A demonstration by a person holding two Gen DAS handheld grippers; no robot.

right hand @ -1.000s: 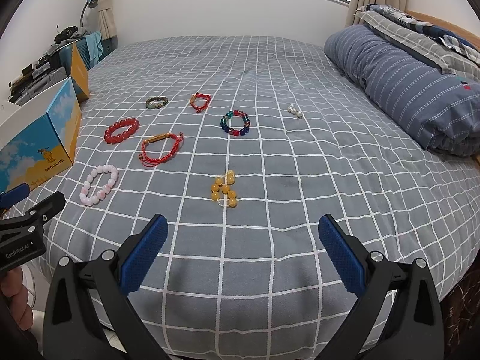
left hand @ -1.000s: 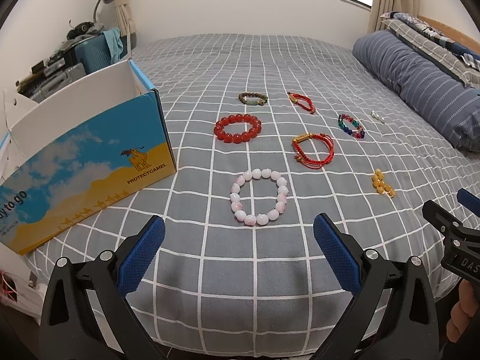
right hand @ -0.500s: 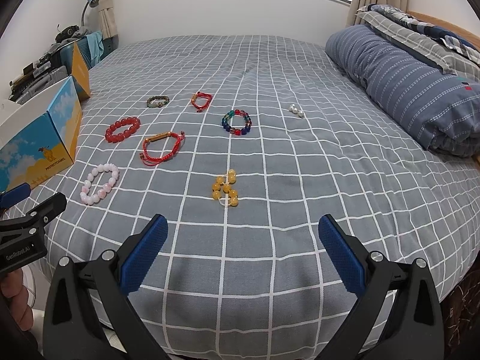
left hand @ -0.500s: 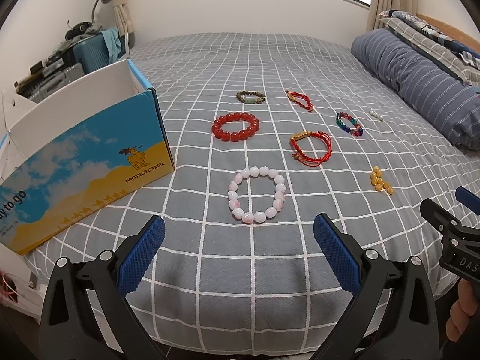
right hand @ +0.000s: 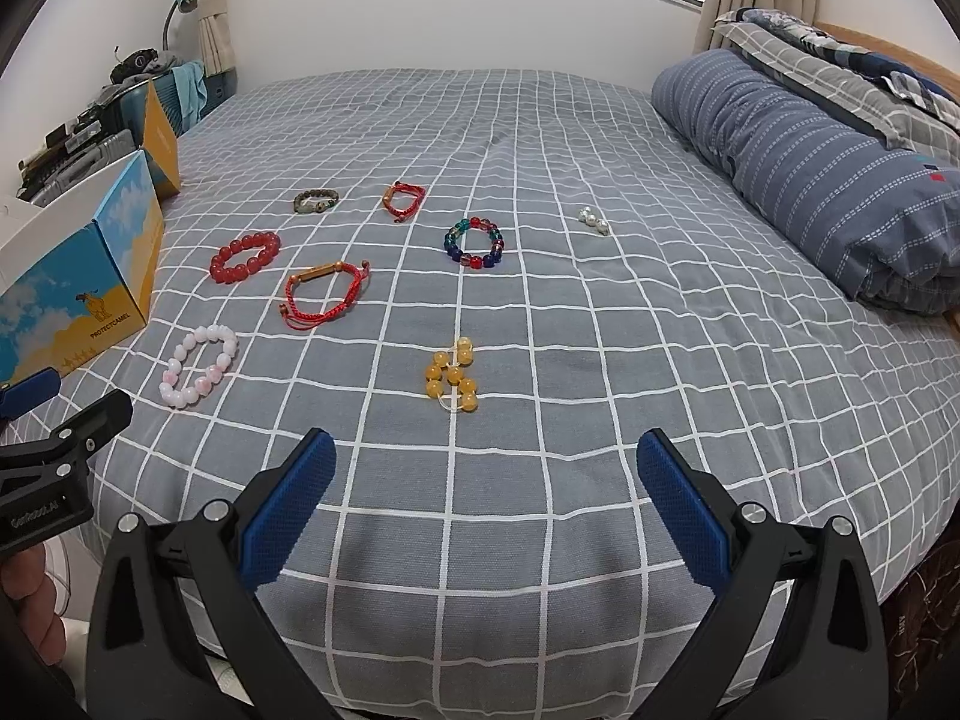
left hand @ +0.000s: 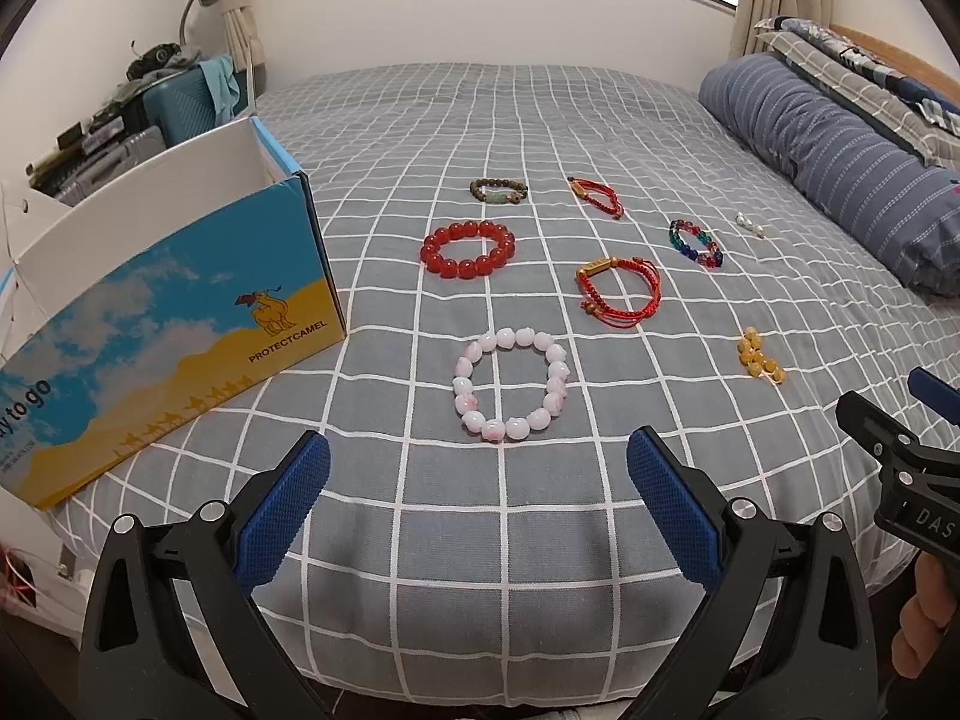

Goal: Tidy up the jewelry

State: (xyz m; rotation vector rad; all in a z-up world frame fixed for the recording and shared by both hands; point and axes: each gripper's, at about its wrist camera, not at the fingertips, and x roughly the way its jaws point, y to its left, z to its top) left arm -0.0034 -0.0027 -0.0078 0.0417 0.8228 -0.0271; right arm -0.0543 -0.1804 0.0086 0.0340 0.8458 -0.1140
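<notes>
Several bracelets lie on the grey checked bed point(left hand: 480, 120): a pink bead bracelet point(left hand: 510, 384), a red bead bracelet point(left hand: 467, 248), a red cord bracelet point(left hand: 618, 291), a yellow bead bracelet point(left hand: 759, 355), a multicolour one point(left hand: 695, 243), an olive one point(left hand: 498, 190), a small red cord one point(left hand: 597, 195) and a pearl piece point(left hand: 750, 224). My left gripper point(left hand: 477, 507) is open and empty, just short of the pink bracelet. My right gripper point(right hand: 483, 504) is open and empty, short of the yellow bracelet point(right hand: 453, 375).
An open blue and yellow cardboard box point(left hand: 168, 312) stands at the bed's left edge; it also shows in the right wrist view point(right hand: 90, 294). A rolled striped quilt point(right hand: 828, 180) lies along the right side. Luggage and clutter point(left hand: 120, 126) stand beyond the box.
Both grippers have drifted slightly back and up from the bed; the bracelets sit a little higher in view. Nothing was taken hold of.
</notes>
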